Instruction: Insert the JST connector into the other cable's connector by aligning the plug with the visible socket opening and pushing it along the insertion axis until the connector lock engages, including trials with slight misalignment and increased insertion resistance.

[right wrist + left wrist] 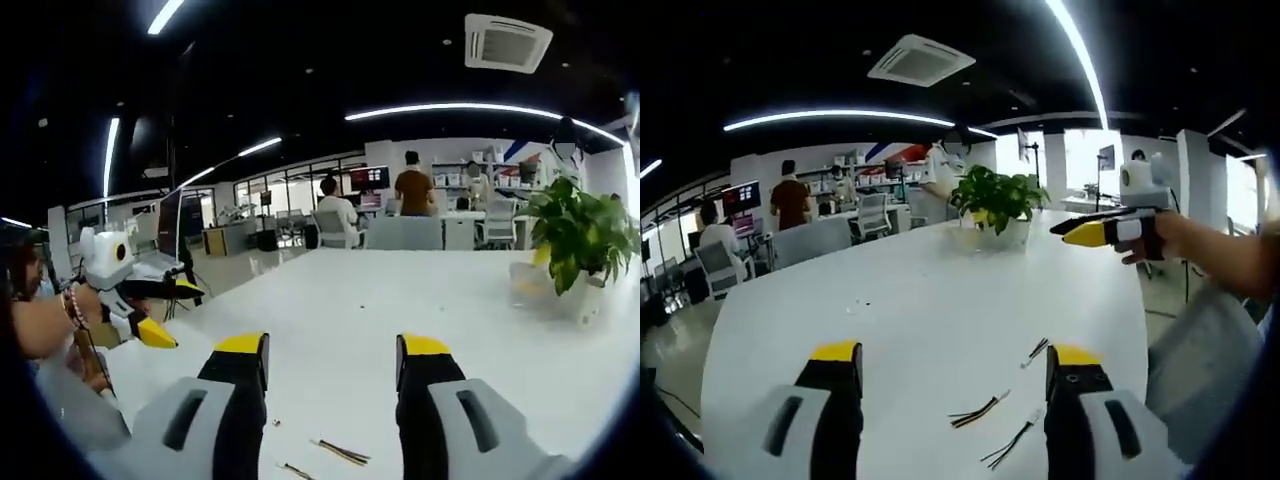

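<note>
Each gripper [955,365] has black jaws with yellow tips, grey housings bearing dark slots.

Table [920,300]: smooth white top, faint satin sheen. Left gripper [952,365]: matt black jaws, yellow plastic tips, light grey plastic housings. Right gripper [332,355]: the same finish. Cables [980,410], near on the table: thin insulated wire, dark and yellowish. Plant [998,195], far side: glossy green leaves, pale smooth pot.
</note>
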A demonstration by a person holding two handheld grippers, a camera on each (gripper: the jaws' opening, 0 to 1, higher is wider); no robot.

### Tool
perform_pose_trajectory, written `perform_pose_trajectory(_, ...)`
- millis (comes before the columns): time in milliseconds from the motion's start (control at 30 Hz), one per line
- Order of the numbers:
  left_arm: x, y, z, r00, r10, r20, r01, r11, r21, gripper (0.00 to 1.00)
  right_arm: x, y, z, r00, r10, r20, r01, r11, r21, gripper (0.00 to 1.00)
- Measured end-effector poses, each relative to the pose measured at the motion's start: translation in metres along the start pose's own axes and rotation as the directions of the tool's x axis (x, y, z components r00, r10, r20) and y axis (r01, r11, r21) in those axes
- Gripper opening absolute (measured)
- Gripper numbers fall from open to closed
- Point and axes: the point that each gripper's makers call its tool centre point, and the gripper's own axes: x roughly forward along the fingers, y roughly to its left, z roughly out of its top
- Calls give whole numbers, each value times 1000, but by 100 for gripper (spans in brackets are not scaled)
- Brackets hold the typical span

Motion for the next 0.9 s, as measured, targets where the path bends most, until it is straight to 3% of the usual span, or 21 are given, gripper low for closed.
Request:
perform_pose_trajectory(167,21,-1,-8,999,-45,-16,45,999,11,72,13,-15,5,1000,-17,-15,16,1000,-19,48)
perform_pose_trajectory(333,45,7,-21,998,-34,-46,33,999,-22,71,31,-22,15,1000,-7,-19,6,999,-39,48)
perform_pose_trajectory(367,49,6,-23,998,-40,-47,38,999,-37,70,45,-18,6,997,41,-62,-46,996,-80,49)
perform_pose_trajectory(400,66,-4,-33,994,-79,-70,77,996,-36,70,47,-17,2,996,47,-76,-54,995,-89,49)
perform_pose_trajectory(533,83,-18,-50,982,-172,-84,166,983,-73,70,57,-11,-22,980,100,-170,-123,983,-133,50)
perform_pose_trajectory(600,89,-23,-59,971,-224,-88,213,970,-120,70,61,-1,-43,955,156,-252,-203,963,-176,55)
perform_pose_trajectory(667,94,-20,-66,971,-220,-97,209,971,-112,68,63,3,-62,925,199,-323,-276,937,-215,57)
perform_pose_trajectory(767,96,-24,-77,963,-244,-113,234,967,-98,68,62,18,-93,862,294,-413,-405,889,-214,51)
perform_pose_trajectory(800,93,-30,-82,954,-272,-130,262,961,-88,67,62,22,-103,839,327,-436,-445,873,-201,48)
perform_pose_trajectory(867,91,-38,-93,931,-326,-163,317,945,-81,66,64,22,-113,829,334,-449,-457,866,-201,48)
perform_pose_trajectory(900,92,-38,-96,931,-324,-169,315,946,-79,64,63,22,-116,830,334,-448,-458,866,-202,50)
